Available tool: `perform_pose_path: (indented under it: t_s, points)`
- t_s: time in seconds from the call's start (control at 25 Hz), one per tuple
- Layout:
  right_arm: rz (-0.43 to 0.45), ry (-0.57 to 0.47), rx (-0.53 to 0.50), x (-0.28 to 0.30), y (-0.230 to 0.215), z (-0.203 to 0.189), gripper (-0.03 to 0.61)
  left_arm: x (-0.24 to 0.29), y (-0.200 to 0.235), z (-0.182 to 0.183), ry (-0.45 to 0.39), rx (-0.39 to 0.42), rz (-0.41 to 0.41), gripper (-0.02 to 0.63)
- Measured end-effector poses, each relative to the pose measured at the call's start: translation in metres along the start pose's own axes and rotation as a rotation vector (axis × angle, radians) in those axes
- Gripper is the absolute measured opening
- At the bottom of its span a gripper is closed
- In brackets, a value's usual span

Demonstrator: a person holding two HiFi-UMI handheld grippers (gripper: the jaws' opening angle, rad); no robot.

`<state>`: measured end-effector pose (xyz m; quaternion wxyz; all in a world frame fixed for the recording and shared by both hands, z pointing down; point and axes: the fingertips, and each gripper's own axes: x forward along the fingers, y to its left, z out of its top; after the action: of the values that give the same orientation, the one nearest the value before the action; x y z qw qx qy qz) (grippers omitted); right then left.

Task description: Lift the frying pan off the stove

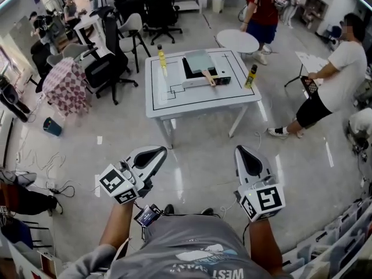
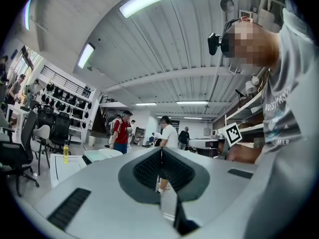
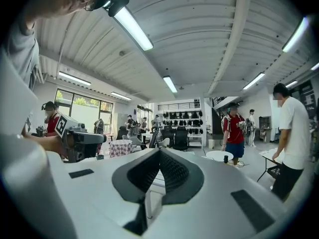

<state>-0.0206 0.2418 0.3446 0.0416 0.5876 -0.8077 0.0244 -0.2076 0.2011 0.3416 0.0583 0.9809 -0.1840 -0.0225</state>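
**Left gripper** (image 1: 156, 153): fingers were pressed together with nothing between them. It was held over the floor, well short of the table (image 1: 192, 100).

**Yellow bottle** (image 1: 161, 58): stood upright on the table, left of the stove (image 1: 200, 82).

**Pan** (image 1: 200, 60): sat on the stove at mid-table. Its wooden handle (image 1: 208, 78) pointed toward the near edge.

**Dark bottle** (image 1: 251, 75): stood upright, right of the stove.

**Right gripper** (image 1: 243, 153): fingers were closed on each other and empty, level with the left and equally far from the table.

**Handling note:** the step in hand looked like the approach, with the lift not yet begun.
- Come square to the near edge.
- Spread one gripper's fingers before reaching.
- Line them across the handle and pinch close to the pan body so it does not tip.
- Raise it straight up, clear of both bottles.
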Motion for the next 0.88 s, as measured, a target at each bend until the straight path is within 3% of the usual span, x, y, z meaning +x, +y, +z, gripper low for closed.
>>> perform_pose_path:
  t_s: [0.44,0.88]
  points:
    - [0.019,0.003,0.061,-0.021,-0.053,-0.027,0.011,0.05,-0.023,-0.014,0.056,0.005,0.03,-0.002]
    - [-0.09,0.016,0.063,-0.001,-0.106,-0.036,0.011,0.123,0.013,-0.015,0.036,0.0,-0.088,-0.002]
